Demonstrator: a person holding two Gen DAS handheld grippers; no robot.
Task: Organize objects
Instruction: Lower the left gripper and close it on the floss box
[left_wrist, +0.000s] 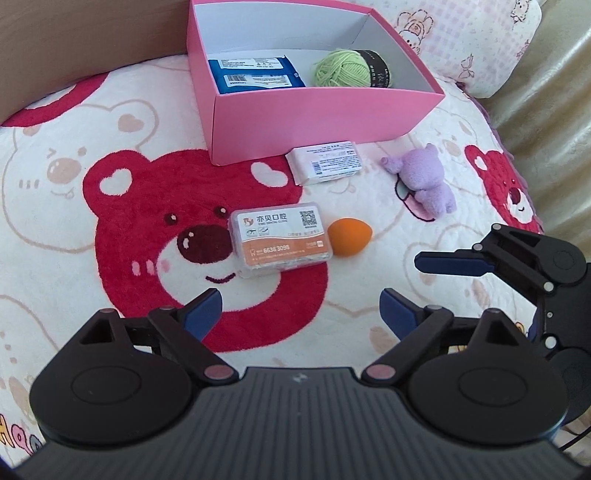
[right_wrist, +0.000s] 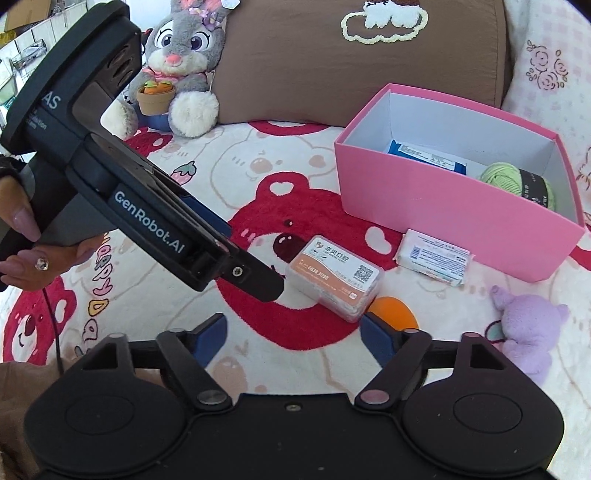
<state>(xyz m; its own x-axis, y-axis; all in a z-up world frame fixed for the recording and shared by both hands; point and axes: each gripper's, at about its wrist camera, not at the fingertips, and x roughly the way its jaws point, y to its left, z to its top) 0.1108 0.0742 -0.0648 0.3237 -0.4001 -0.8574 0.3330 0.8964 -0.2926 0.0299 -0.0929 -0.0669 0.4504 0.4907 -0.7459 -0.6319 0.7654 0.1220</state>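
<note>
Both sets of jaws spread wide, nothing between them.

Left gripper (left_wrist: 301, 308): poised above the bear-print blanket (left_wrist: 110, 295), open toward the clear plastic case (left_wrist: 280, 240) with the orange label, which lies flat straight ahead of the gap, a little left of centre and apart from the fingertips. Orange egg-shaped sponge (left_wrist: 350, 236) just beside that case, ahead and slightly right of the gap. Spread presumably to take the case across its width, since a flat lid offers no other hold.

Right gripper (right_wrist: 293, 334): likewise empty. Same case (right_wrist: 334, 282) ahead of the gap; sponge (right_wrist: 393, 312) tucked just beyond the right finger (right_wrist: 376, 336), partly hidden by it, so touching or merely close cannot be told. Probably set for the sponge, leaving the case to the other side.

Further ahead of both: white wrapped packet (left_wrist: 325, 160) lying against the foot of the pink box (left_wrist: 314, 122), purple plush toy (left_wrist: 424, 179) off to the right, well clear of either gap. Box open-topped, so drops from above need no lid work; already inside, blue packs (left_wrist: 255, 74) at the left end and a green yarn ball (left_wrist: 341, 68) at the right, middle floor free for the loose four.

Bulk of the task judged unfinished.
</note>
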